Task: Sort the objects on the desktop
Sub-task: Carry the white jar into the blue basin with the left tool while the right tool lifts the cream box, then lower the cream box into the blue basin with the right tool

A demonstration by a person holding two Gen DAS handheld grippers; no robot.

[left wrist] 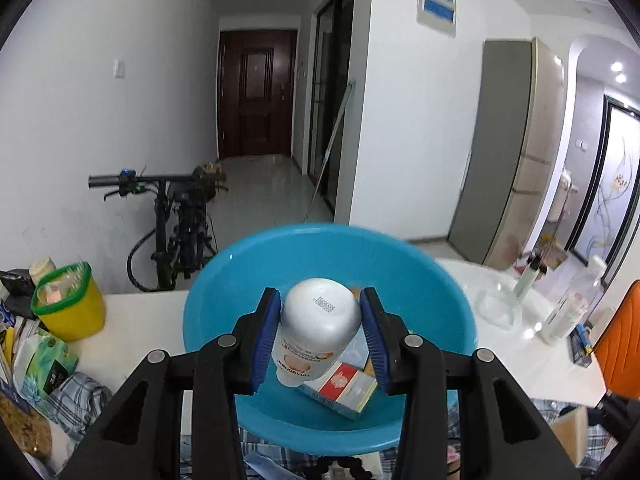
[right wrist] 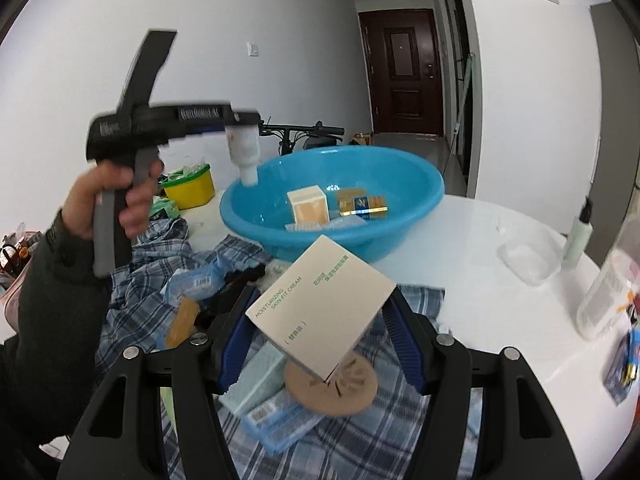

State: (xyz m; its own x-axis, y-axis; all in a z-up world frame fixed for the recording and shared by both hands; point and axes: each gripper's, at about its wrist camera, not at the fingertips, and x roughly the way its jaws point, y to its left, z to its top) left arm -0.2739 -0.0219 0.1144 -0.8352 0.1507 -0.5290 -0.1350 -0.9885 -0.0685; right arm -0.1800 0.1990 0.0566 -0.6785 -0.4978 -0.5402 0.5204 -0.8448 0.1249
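Plainly, from the left wrist, the left gripper (left wrist: pixel 320 328) is clamped on a white bottle (left wrist: pixel 316 330), blue pads pressing on both its sides; the bottle's flat base faces the camera and its long axis runs away and downward, cap end hidden behind the body. Directly below and beyond it lies the blue basin (left wrist: pixel 248 280) on the white table (left wrist: pixel 136 312), so the bottle hangs over the basin's near half, above a red-and-white box (left wrist: pixel 344 388) already lying inside. A yellow tub (left wrist: pixel 76 316) stands well to the left of the basin. From the right wrist, the same bottle (right wrist: pixel 242 148) hangs cap down over the basin's left rim (right wrist: pixel 240 208), held from above by the left gripper (right wrist: pixel 240 120), whose grip a hand (right wrist: pixel 108 204) squeezes. The right gripper (right wrist: pixel 324 332) is closed on a beige carton (right wrist: pixel 320 304) printed with moisturizing cream wording, tilted on a corner, its pads against two opposite edges. That carton sits over the plaid cloth (right wrist: pixel 360 440), short of the basin, which lies ahead and slightly left. My judgement: the left hand is nearer to dropping; letting go there should land the bottle inside, though close to the rim, while the carton must travel forward first.
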